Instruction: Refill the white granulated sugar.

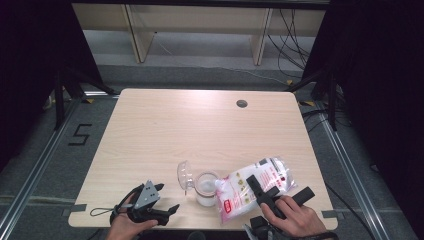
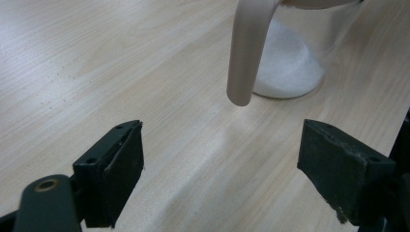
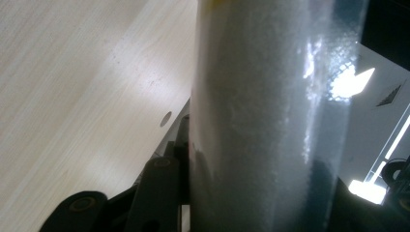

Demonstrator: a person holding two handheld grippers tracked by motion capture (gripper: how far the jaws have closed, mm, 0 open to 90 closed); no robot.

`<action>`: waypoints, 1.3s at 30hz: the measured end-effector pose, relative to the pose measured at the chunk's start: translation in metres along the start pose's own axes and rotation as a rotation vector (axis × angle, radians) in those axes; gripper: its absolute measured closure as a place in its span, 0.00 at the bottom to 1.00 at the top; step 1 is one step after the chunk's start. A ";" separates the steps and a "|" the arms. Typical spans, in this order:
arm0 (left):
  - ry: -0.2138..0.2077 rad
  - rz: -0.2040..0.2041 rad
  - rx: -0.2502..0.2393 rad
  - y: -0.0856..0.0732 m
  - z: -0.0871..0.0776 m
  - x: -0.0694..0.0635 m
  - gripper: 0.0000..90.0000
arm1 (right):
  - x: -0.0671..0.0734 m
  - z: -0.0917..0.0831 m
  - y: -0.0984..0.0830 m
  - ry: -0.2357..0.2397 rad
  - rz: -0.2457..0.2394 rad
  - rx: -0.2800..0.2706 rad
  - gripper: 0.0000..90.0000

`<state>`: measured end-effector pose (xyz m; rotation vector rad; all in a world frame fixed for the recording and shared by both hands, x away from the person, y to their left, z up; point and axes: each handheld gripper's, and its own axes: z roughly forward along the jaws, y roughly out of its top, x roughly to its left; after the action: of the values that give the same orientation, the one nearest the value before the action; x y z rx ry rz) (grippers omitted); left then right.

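A clear jar (image 1: 206, 188) stands upright near the front edge of the bench (image 1: 200, 125), a little right of its middle, with a low layer of white granules (image 2: 289, 72) heaped on its bottom. Its hinged clear lid (image 1: 184, 175) is swung open and hangs off the jar's left side, and in the left gripper view a beige handle-like bar (image 2: 246, 53) curves down in front of the glass. A plastic bag (image 1: 252, 187) with red print, well filled with white granules, lies tilted just right of the jar, its lower corner resting at the jar's open mouth. The right hand-held gripper (image 1: 265, 192) is clamped on the bag, its black jaws pressing on either side, and the right gripper view shows the grainy white contents through the shiny film close up. The left hand-held gripper (image 1: 167, 212) rests near the front left corner of the bench, pointing toward the jar, jaws wide apart with only bare wood between them, close to the jar but not touching it.
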<state>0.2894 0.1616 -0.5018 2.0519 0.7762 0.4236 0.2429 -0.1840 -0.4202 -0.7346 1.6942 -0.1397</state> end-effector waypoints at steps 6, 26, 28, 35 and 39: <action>-0.002 -0.007 -0.007 0.000 0.000 -0.001 0.18 | -0.002 0.000 -0.001 0.004 -0.007 -0.008 0.75; -0.001 -0.006 -0.009 0.000 0.000 -0.001 0.18 | -0.001 -0.001 -0.002 -0.006 0.011 -0.019 0.76; -0.001 -0.013 -0.009 0.000 0.000 -0.001 0.18 | -0.002 -0.001 -0.002 -0.005 0.005 -0.017 0.76; 0.000 -0.011 -0.009 0.000 0.000 -0.001 0.18 | -0.002 -0.002 -0.003 -0.006 0.006 -0.016 0.76; -0.004 -0.012 0.000 0.000 0.000 0.000 0.18 | -0.002 -0.001 -0.002 -0.011 0.019 -0.025 0.76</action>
<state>0.2891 0.1616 -0.5016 2.0469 0.7864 0.4129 0.2427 -0.1853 -0.4175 -0.7364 1.6948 -0.1015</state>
